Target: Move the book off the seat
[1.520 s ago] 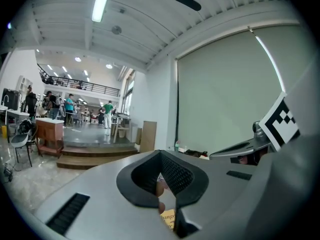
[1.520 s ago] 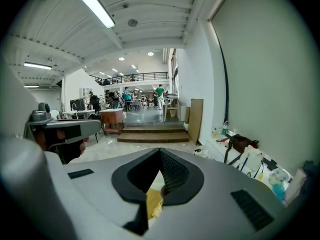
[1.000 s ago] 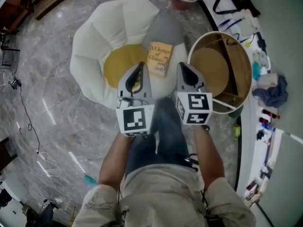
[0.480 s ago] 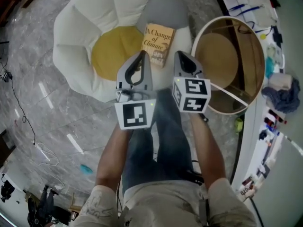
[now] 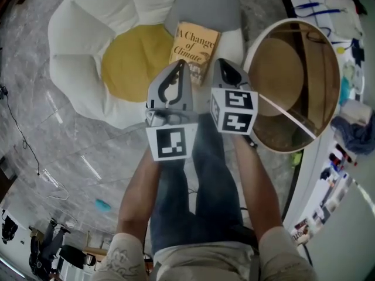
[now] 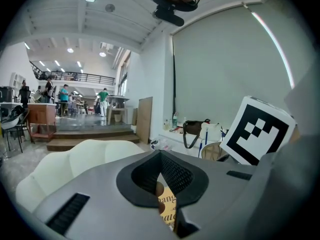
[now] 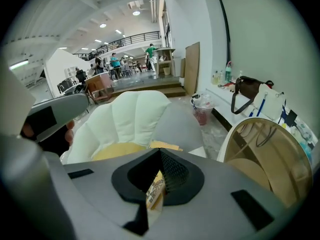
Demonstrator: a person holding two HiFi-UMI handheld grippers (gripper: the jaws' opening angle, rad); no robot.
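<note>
The book is being carried by the white seat, lying flat with its cover up. It is being flanked by the yellow cushion on one side and met by the grey cushion at its far edge. No jaw is being pressed on it.

Just short of the book's near edge, the left gripper and the right gripper are being held side by side, near each other and pointed toward it. In the left gripper view the jaws are being kept together at their tips, with nothing clamped. Part of the book's cover is being seen only through the gap behind the tips. In the right gripper view the jaws are likewise being kept closed and empty, and the book is being glimpsed beyond them on the seat.

To the right of the seat, a round wooden stand is being shown with its open top toward the head camera. The marble floor is being stood on by the person, whose jeans are being seen below the grippers.
</note>
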